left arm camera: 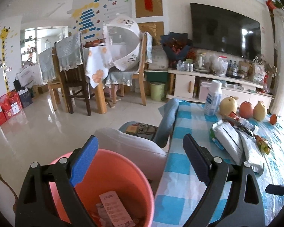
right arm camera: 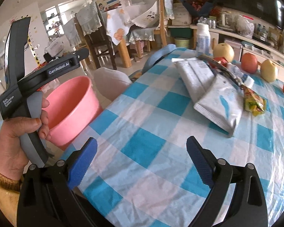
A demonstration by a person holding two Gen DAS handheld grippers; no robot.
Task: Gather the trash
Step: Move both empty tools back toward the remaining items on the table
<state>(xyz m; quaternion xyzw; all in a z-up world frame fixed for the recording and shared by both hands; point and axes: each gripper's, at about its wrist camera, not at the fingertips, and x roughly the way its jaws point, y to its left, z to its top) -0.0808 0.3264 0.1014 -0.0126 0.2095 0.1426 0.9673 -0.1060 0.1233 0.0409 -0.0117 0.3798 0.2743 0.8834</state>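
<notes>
Pink bucket [left arm camera: 104,179] under left gripper [left arm camera: 140,162], fingers [left arm camera: 84,162] spread.

Pale glossy floor tiles [left arm camera: 37,124] reflect daylight. A dining table [left arm camera: 96,60] with cloth-draped wooden chairs [left arm camera: 70,71] stands beside cream walls [left arm camera: 176,3] with stickers. A dark television [left arm camera: 225,32] hangs above a cluttered white cabinet [left arm camera: 185,83]; a window perhaps lies far right.

I am looking into a home, a living room joined to a dining room. At my 1 o'clock a big black TV [left arm camera: 225,30] hangs over a white cabinet [left arm camera: 214,83]. At 11 o'clock, wooden chairs [left arm camera: 73,75] stand around a dining table [left arm camera: 96,60]. A giraffe height sticker [left arm camera: 4,56] is on the wall at 9 o'clock. Fruit [left arm camera: 246,109] sits on a checked tablecloth [left arm camera: 189,160].
</notes>
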